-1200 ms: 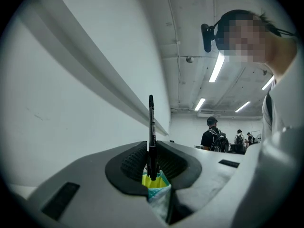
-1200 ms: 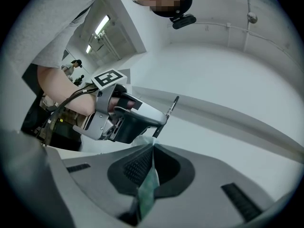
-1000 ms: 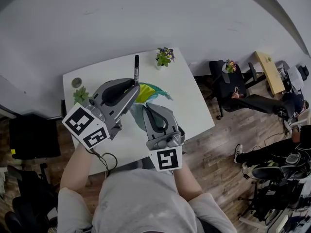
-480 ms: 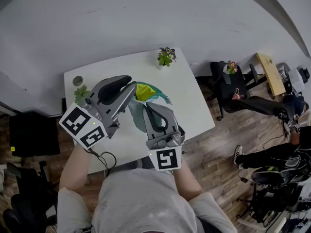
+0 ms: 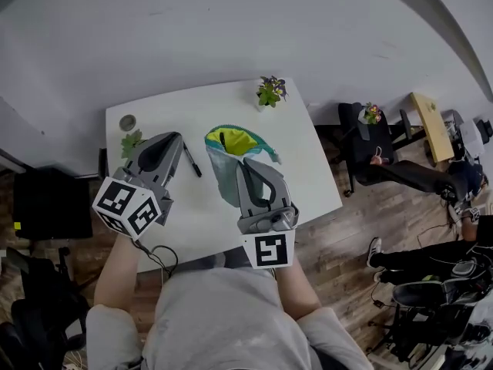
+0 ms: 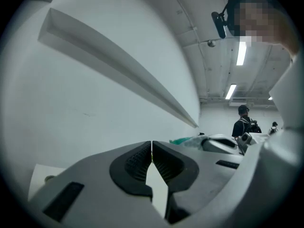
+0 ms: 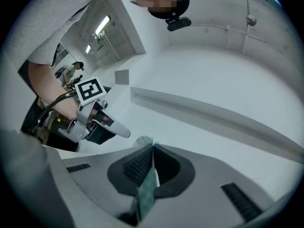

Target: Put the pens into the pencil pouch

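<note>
At lower centre of the head view, the right gripper (image 5: 248,163) has its jaws clamped on the pale teal mesh wall of the fabric pencil pouch (image 5: 222,177), which lies on the white table (image 5: 300,168) with its yellow-green lining and a dark pen (image 5: 222,139) showing in the open mouth. At the left, the left gripper (image 5: 174,139) has just been closing its jaws; they stand together, nothing seen between them, and a black pen (image 5: 191,160) lies on the tabletop just beside its tip, left of the pouch. Farther up, a small potted plant (image 5: 269,92) stands at the table's far edge.

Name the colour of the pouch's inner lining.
Yellow-green, inside the teal pouch; clearest in the head view.
</note>
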